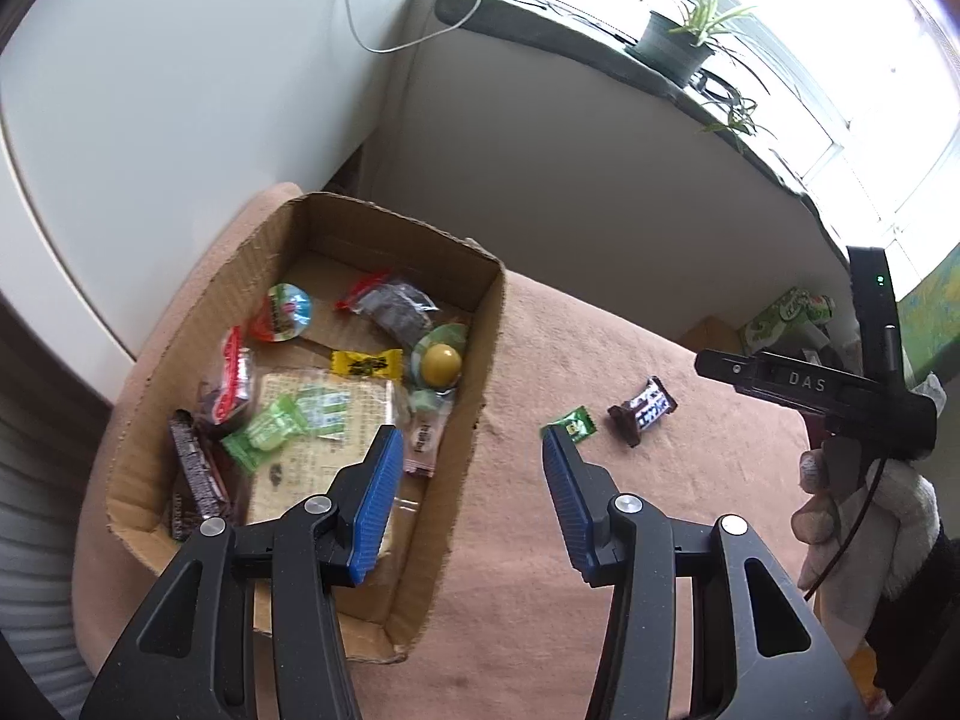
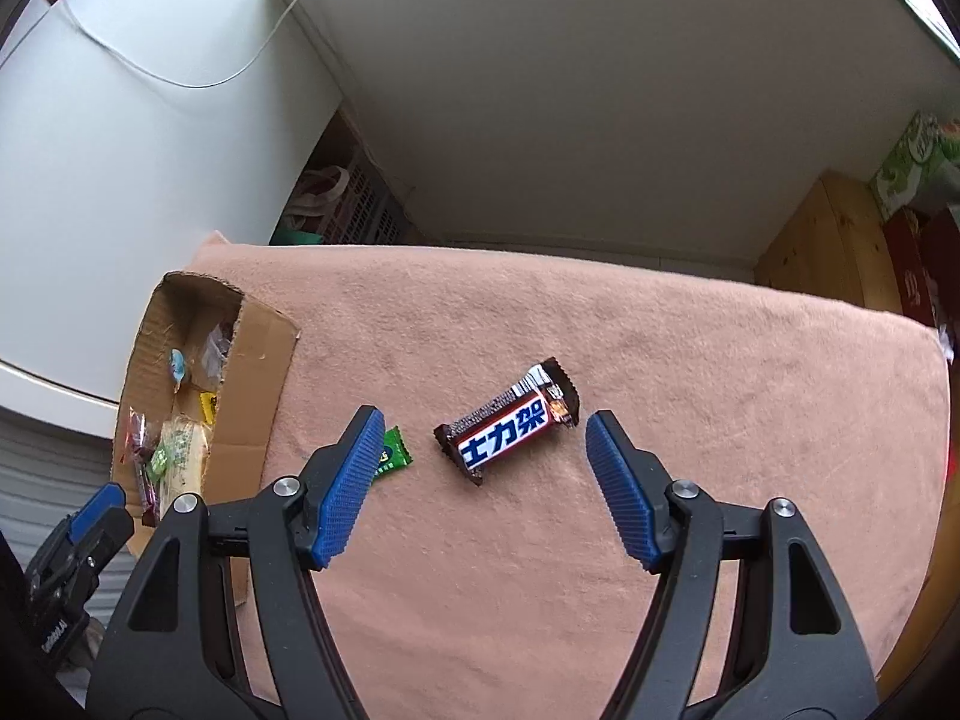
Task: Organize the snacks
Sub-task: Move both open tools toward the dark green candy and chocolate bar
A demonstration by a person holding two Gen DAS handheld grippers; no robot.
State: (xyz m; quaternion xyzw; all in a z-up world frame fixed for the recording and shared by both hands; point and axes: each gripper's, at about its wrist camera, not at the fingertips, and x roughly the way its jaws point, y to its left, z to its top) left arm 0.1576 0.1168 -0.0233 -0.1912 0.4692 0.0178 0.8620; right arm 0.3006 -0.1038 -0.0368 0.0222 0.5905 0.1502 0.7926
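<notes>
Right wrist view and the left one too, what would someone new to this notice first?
Probably the brown chocolate bar lying alone on the pink cloth, framed between the open jaws of the right gripper, with a small green candy just to its left. Next, the cardboard box at the cloth's left end, already heaped with bright snack packets, with the empty left gripper open above its near wall.

A potted spider plant (image 1: 678, 45) sits on a dark windowsill (image 1: 540, 24) under a bright window. A white cable (image 1: 360, 30) hangs down the wall. A wooden cabinet (image 2: 834, 240) stands beyond the blanket's far right corner.
</notes>
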